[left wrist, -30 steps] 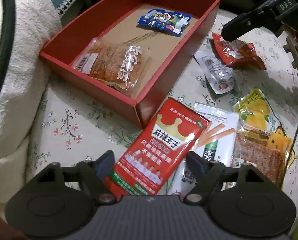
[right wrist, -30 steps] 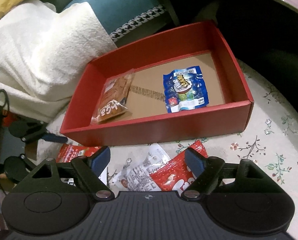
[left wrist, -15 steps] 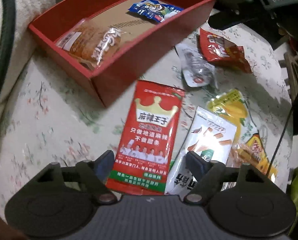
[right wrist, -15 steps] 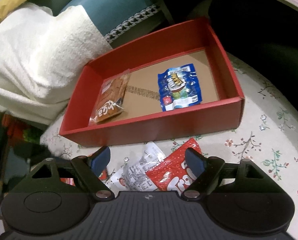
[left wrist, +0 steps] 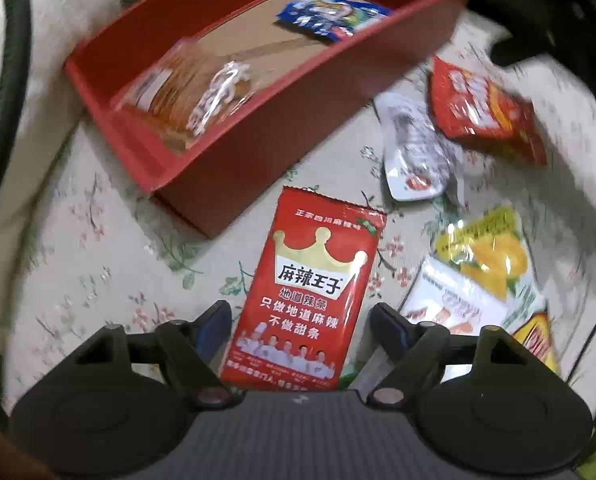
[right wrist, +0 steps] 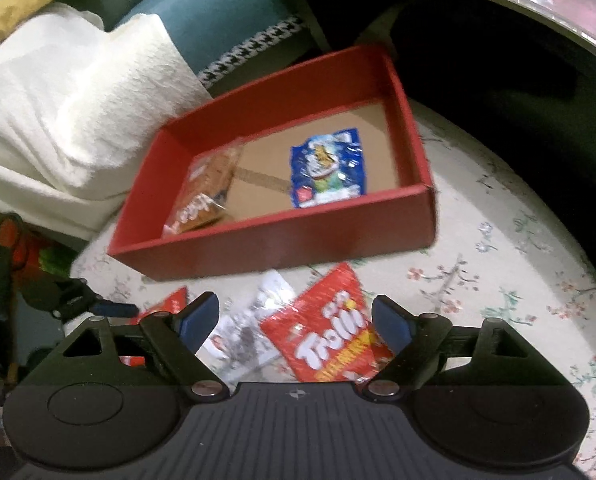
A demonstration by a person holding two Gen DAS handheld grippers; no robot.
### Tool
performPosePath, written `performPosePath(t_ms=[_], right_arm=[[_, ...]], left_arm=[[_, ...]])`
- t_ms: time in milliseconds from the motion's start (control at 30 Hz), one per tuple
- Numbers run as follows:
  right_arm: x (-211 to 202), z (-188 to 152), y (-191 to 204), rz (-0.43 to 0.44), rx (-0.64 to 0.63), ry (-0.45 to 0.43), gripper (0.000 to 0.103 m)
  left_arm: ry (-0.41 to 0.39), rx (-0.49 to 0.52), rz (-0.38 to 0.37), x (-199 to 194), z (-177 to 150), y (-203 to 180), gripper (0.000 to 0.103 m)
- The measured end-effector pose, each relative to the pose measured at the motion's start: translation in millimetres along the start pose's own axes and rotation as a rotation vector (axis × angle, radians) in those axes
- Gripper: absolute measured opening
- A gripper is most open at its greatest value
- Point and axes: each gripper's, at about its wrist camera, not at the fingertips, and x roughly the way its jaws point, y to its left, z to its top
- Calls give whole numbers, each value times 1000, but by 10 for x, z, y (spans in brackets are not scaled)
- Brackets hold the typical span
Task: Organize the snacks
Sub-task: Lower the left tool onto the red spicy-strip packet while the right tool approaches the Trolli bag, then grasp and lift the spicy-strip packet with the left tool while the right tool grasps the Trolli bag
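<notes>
A red box (left wrist: 233, 168) stands on the floral cloth and holds a bread packet (left wrist: 193, 96) and a blue snack bag (left wrist: 330, 14). My left gripper (left wrist: 300, 316) is open, its fingers on either side of a red crown-printed packet (left wrist: 314, 292) lying flat. My right gripper (right wrist: 295, 316) is open above a red Trolli bag (right wrist: 326, 336) and a clear silver packet (right wrist: 241, 336). The box (right wrist: 281, 240), bread packet (right wrist: 205, 196) and blue bag (right wrist: 328, 168) also show in the right wrist view.
In the left wrist view a yellow mango bag (left wrist: 486, 252), a white packet (left wrist: 454, 304), a silver packet (left wrist: 414, 160) and the red Trolli bag (left wrist: 482, 112) lie right of the box. A white towel (right wrist: 69, 120) and a teal cushion (right wrist: 217, 12) lie behind the box.
My left gripper has swung so the crown packet now lies straight between its fingers, and closer. My right gripper has moved in over the Trolli bag. Nothing has been gripped.
</notes>
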Motion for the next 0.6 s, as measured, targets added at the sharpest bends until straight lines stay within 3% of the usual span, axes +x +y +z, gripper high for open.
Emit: performPosePath(t_ms=[167, 333, 400, 500, 600], right_arm=[[-30, 0, -106, -21, 17, -9, 88], [-87, 1, -67, -8, -6, -30, 88], [-95, 5, -26, -15, -30, -36, 88], [-83, 8, 1, -46, -67, -29, 88], [-37, -9, -11, -50, -69, -5, 88]], left_arm=[[1, -110, 44, -40, 27, 45, 52], [-11, -191, 108, -138, -80, -38, 48], [-48, -258, 93, -232, -174, -19, 47], [-137, -421, 0, -428, -321, 92, 47], [-186, -497, -9, -552, -412, 77, 47]])
